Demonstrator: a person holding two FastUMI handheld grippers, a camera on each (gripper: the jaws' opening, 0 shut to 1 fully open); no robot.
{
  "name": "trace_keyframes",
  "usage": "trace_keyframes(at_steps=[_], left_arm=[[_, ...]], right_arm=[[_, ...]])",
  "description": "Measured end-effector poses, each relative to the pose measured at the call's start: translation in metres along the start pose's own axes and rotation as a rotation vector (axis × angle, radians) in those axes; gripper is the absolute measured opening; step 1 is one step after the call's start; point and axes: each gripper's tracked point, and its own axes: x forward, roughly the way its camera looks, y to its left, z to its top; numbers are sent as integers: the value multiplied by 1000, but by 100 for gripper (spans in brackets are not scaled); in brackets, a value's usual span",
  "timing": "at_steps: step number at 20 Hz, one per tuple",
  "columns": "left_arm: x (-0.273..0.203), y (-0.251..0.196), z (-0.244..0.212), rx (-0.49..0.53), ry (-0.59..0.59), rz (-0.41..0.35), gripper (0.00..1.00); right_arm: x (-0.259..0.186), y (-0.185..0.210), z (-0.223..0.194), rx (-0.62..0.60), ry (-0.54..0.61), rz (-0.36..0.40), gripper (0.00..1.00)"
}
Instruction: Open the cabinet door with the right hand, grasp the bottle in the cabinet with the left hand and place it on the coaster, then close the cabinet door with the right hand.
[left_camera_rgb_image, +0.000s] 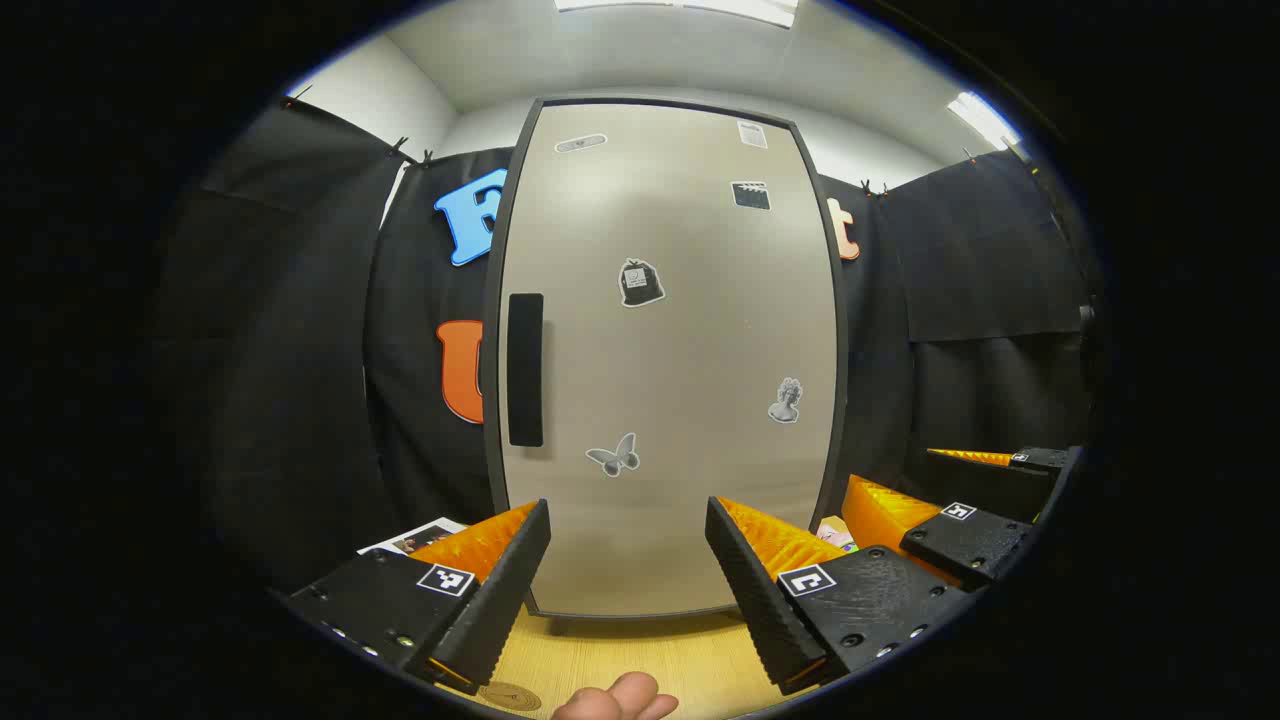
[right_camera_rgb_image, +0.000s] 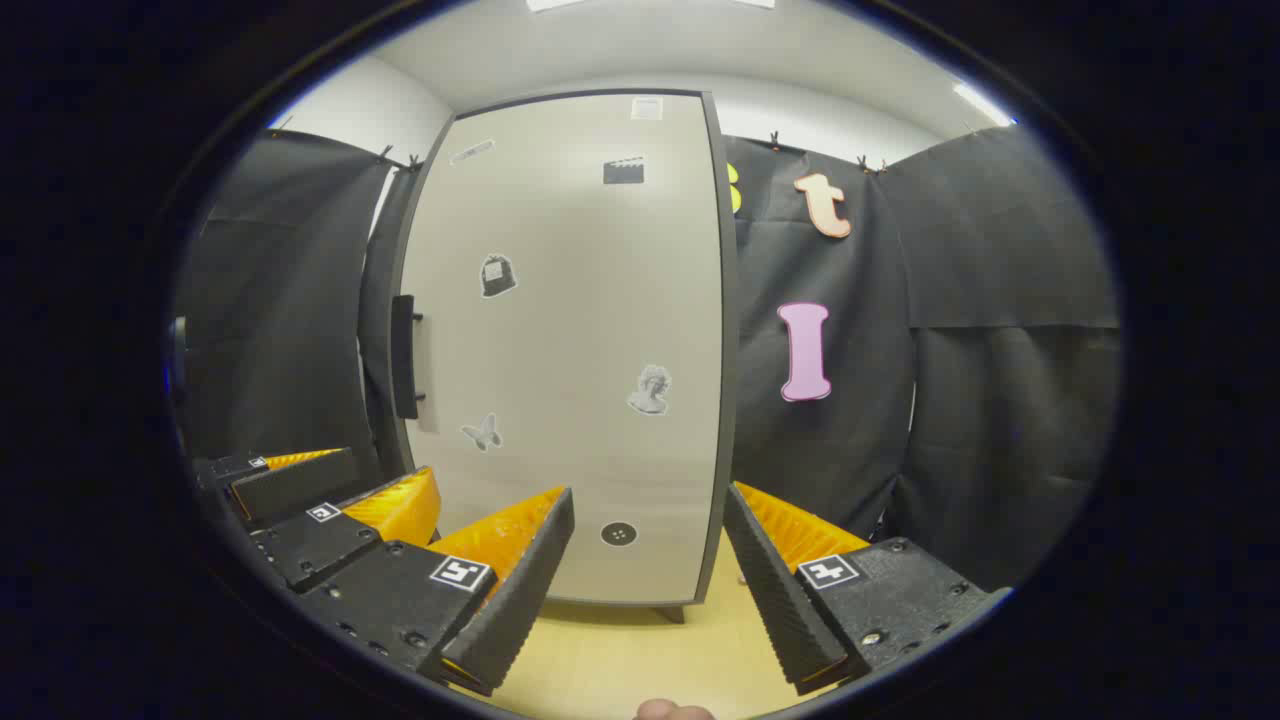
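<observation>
A tall cabinet with a pale door (left_camera_rgb_image: 665, 360) stands shut ahead of me on the wooden table; the same door (right_camera_rgb_image: 565, 350) is also in the right gripper view. Its dark vertical handle (left_camera_rgb_image: 525, 370) runs along the door's left edge, and appears again as handle (right_camera_rgb_image: 403, 357). The bottle is hidden behind the door. A round brown coaster (left_camera_rgb_image: 508, 696) lies on the table just below my left finger. My left gripper (left_camera_rgb_image: 628, 505) is open and empty, a short way from the door. My right gripper (right_camera_rgb_image: 649, 492) is open too, beside the left one (right_camera_rgb_image: 350, 480).
The door carries several small stickers. The light wooden table (left_camera_rgb_image: 640, 655) runs from the cabinet's foot toward me. Printed sheets (left_camera_rgb_image: 420, 537) lie left of the cabinet. Black cloth walls close in on both sides. A fingertip (left_camera_rgb_image: 615, 702) pokes in at the bottom edge.
</observation>
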Motion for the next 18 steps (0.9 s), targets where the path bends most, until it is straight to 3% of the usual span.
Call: trace_keyframes(at_steps=[18], left_arm=[[3, 1, -2, 13, 11, 10, 94]], right_arm=[[7, 2, -5, 11, 21, 12, 97]])
